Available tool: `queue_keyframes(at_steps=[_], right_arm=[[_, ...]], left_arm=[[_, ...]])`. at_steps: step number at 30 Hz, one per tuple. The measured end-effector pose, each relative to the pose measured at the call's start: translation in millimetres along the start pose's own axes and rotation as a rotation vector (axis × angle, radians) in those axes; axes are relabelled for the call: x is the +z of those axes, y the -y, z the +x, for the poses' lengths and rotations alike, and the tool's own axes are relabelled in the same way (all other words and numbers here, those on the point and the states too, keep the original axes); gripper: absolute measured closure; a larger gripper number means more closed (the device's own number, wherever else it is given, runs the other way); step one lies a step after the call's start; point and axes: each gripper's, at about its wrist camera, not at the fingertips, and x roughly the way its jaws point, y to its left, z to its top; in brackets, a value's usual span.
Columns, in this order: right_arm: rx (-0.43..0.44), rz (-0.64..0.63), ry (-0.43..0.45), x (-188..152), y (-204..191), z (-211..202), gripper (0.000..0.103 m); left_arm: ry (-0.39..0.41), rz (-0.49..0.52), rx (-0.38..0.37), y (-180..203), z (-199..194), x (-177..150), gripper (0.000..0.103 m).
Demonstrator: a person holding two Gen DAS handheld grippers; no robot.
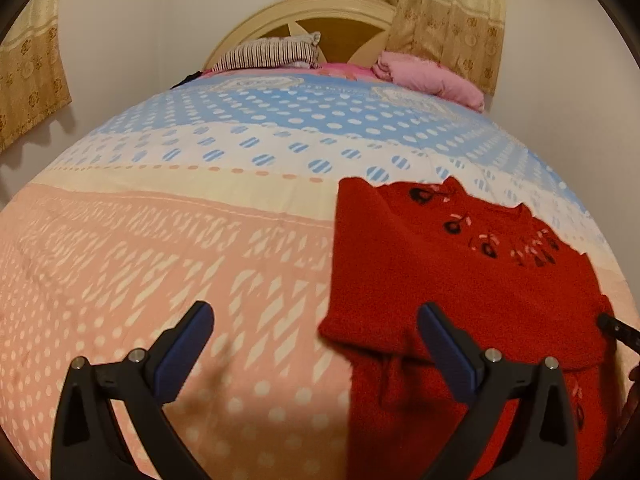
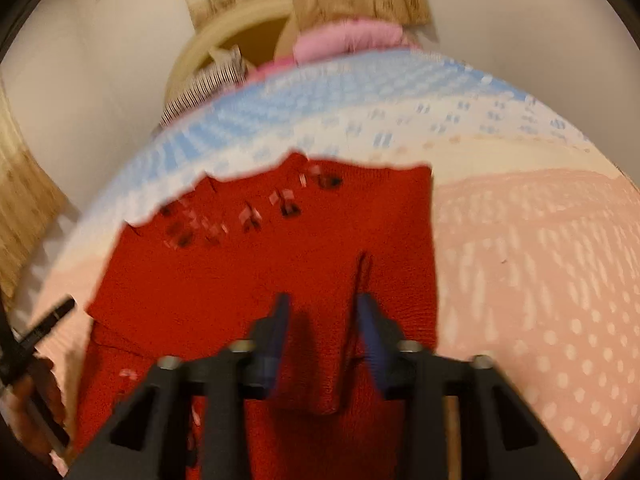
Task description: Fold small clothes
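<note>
A small red knitted sweater (image 1: pixel 460 264) with black and pink stitched motifs lies on the bed, one side folded over its body. My left gripper (image 1: pixel 316 320) is open and empty, its right finger over the sweater's near left edge. In the right wrist view the sweater (image 2: pixel 224 280) fills the middle. My right gripper (image 2: pixel 322 312) is open above it, empty, with a raised fold of red fabric (image 2: pixel 362 276) just past its right finger. The right wrist view is blurred.
The bed's quilt (image 1: pixel 168 248) is pink near me, blue and white dotted farther off. A striped pillow (image 1: pixel 272 52) and pink bedding (image 1: pixel 432 76) lie at the headboard (image 1: pixel 320 12). Curtains hang behind. The other gripper's tip (image 1: pixel 618 328) shows at the right edge.
</note>
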Motion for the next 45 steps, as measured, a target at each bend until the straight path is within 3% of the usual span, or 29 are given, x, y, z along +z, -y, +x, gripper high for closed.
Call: queue_keyframes(at_steps=[2,5,8,11,12,13,15,17,20,22,24,28,37,40,45], right_arm=[[-0.007,-0.026,-0.007,-1.4,-2.6,2.0,0.095],[-0.036,-0.086,0.073,-1.4,-7.2,-19.0,0.095],[-0.075,-0.101,0.118,2.5,-3.4,-30.5,0.095],[-0.115,-0.13,0.015,2.4,0.9,-4.6,0.095],[-0.131,-0.14,-0.007,0.1,1.7,2.6,0.088],[-0.156,-0.144,0.005,-1.7,2.4,4.1,0.065],[-0.206,-0.131,0.033,-3.7,2.0,-2.1,0.032],[-0.157,-0.11,0.083,-4.9,-0.7,-16.6,0.032],[-0.119,-0.172,0.139,-6.0,-21.5,-30.4,0.032],[-0.035,-0.204,0.131,-5.8,-34.0,-30.0,0.032],[0.018,-0.212,0.065,-8.2,-38.6,-18.5,0.032],[-0.016,-0.184,-0.043,-24.0,-27.5,10.8,0.032],[-0.031,-0.196,-0.018,-37.6,-30.6,4.2,0.031],[-0.025,-0.204,-0.026,-37.3,-32.8,6.9,0.024],[-0.036,-0.232,-0.026,-40.2,-38.3,6.7,0.023]], left_arm=[[-0.023,0.0,0.031,0.0,9.6,1.9,0.0],[-0.052,0.003,0.085,-3.0,20.3,0.3,0.0],[-0.075,-0.025,0.068,-7.0,25.7,-3.5,0.0],[-0.087,-0.011,0.075,-4.6,26.3,-3.9,0.0],[-0.086,-0.007,0.078,-3.8,24.7,-3.9,0.0],[-0.079,-0.012,0.073,-4.3,22.0,-3.2,0.0],[-0.061,-0.026,0.05,-5.4,17.7,-1.4,0.0],[-0.043,-0.022,0.051,-3.1,15.0,1.0,0.0],[-0.074,0.037,0.111,4.5,25.9,0.4,0.0],[-0.119,0.05,0.15,2.1,37.0,-5.2,0.0],[-0.128,0.013,0.123,-5.7,38.2,-5.4,0.0],[-0.136,0.015,0.101,-9.0,39.5,-10.1,0.0],[-0.096,0.017,0.056,-11.9,27.7,-17.4,0.0],[-0.071,0.026,0.048,-11.4,19.8,-20.0,0.0],[-0.049,0.025,0.028,-13.0,10.8,-22.9,0.0]])
